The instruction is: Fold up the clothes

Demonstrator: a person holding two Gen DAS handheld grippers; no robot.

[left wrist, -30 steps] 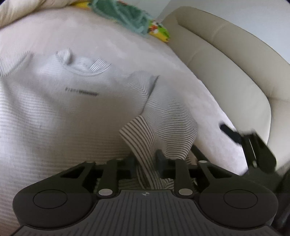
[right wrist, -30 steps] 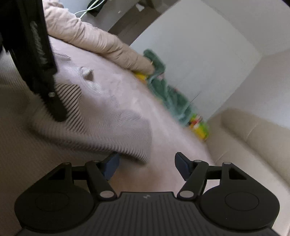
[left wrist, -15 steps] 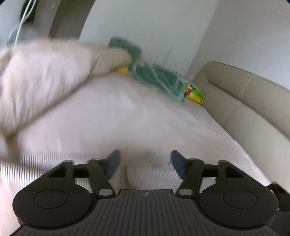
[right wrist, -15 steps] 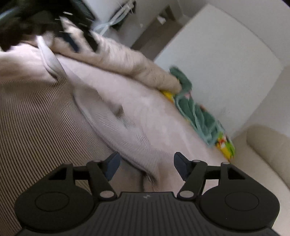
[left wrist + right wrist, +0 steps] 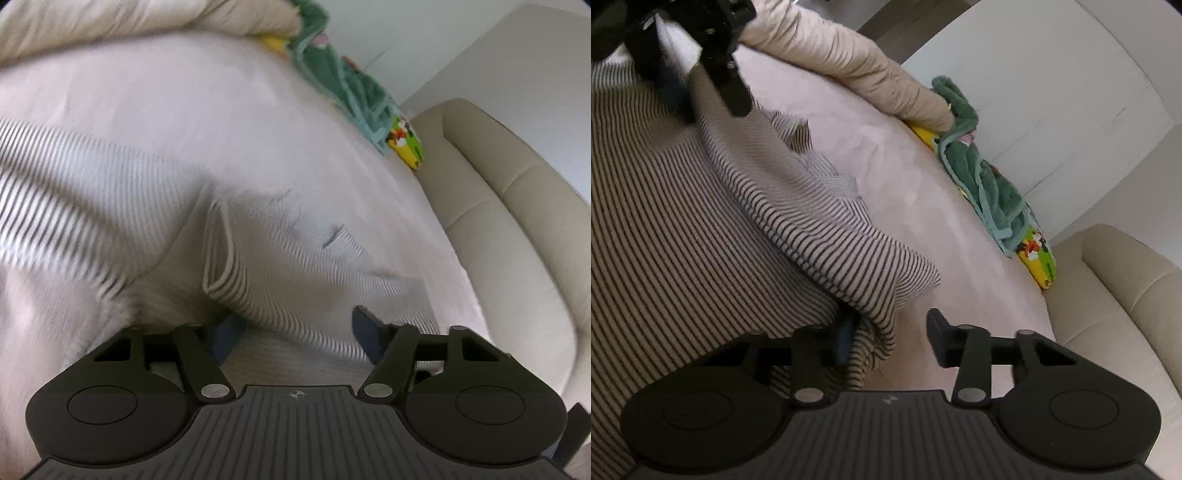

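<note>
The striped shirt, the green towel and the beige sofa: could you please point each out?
striped shirt (image 5: 701, 258), right wrist view, on its body.
green towel (image 5: 990, 188), right wrist view, on its middle folds.
beige sofa (image 5: 517, 229), left wrist view, on its backrest cushion.

A pale pink bed (image 5: 923, 177) fills the middle, lit by soft daylight. A beige duvet (image 5: 849, 62) lies bunched along its far edge, with a green towel (image 5: 990, 188) and a yellow toy (image 5: 1038, 258) beside it. A cream padded headboard (image 5: 517, 221) runs along the right. White walls (image 5: 1052, 92) stand behind.
</note>
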